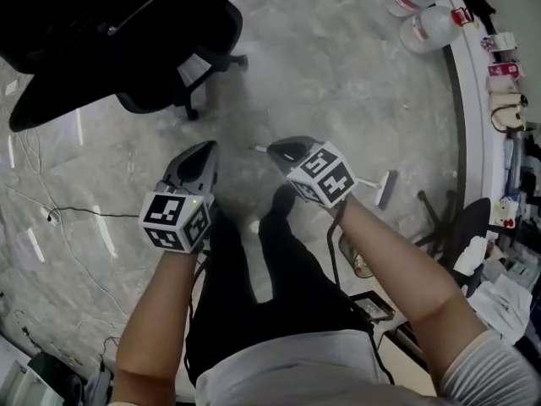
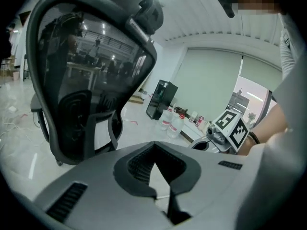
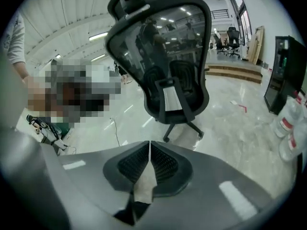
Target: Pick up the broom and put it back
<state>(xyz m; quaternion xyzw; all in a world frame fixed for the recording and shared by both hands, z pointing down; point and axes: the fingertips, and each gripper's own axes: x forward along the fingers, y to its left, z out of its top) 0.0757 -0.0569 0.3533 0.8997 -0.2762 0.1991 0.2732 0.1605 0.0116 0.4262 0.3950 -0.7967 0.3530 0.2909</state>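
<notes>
The broom (image 1: 385, 189) lies flat on the grey floor, seen only in the head view: a thin pale handle with a small head at its right end. My right gripper (image 1: 281, 150) hangs above the handle's middle and hides part of it; its jaws (image 3: 150, 148) stand together but for a hairline slit, with nothing between them. To the left, my left gripper (image 1: 205, 149) is off the broom, shut and empty (image 2: 153, 152). Both point down at the floor ahead of the person's legs.
A black mesh office chair (image 1: 169, 49) (image 2: 91, 80) (image 3: 168, 66) stands close ahead on the left. Large water bottles (image 1: 423, 15) (image 3: 288, 123) sit at the far right by a cluttered desk edge (image 1: 473, 125). Cables (image 1: 76, 214) trail on the floor at left.
</notes>
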